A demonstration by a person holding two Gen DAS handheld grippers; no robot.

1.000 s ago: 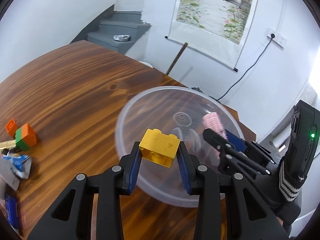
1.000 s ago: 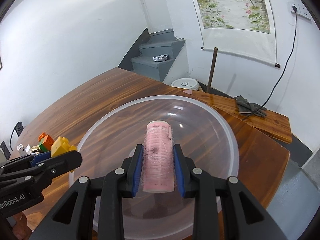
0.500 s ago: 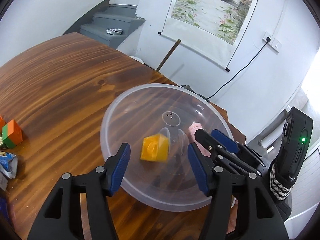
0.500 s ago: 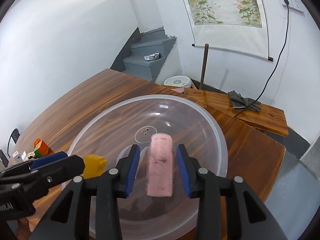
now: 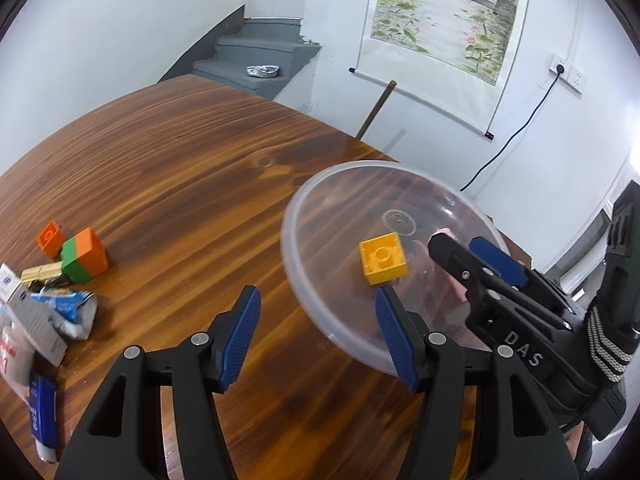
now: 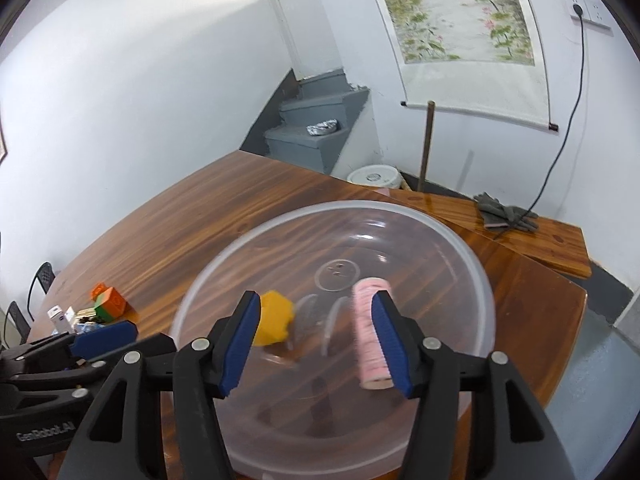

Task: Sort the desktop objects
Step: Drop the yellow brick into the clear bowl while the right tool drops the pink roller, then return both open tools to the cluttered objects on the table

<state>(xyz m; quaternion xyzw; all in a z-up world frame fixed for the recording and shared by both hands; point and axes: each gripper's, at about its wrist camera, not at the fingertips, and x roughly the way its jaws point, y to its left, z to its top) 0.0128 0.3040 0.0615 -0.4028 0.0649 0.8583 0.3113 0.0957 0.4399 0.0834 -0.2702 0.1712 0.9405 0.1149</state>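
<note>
With both drops apparently done, status:
left tongs [image 5: 316,336]: gaping wide, empty
right tongs [image 6: 316,340]: gaping wide, empty
yellow plastic brick [image 5: 383,258], pink ridged roller [image 6: 370,338]: lying inside clear plastic bowl [image 6: 486,292]
orange-green block [image 5: 85,255]: waiting on wooden surface [image 5: 180,184], likely next

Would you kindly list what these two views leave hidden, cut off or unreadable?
- Pink roll: left wrist view, mostly hidden behind the right gripper.
- Yellow block: right wrist view, motion-blurred, partly behind a fingertip.
- Packets and tube: left wrist view, cut off at the left edge, print unreadable.
- Orange-green block: right wrist view, too small for detail.
</note>
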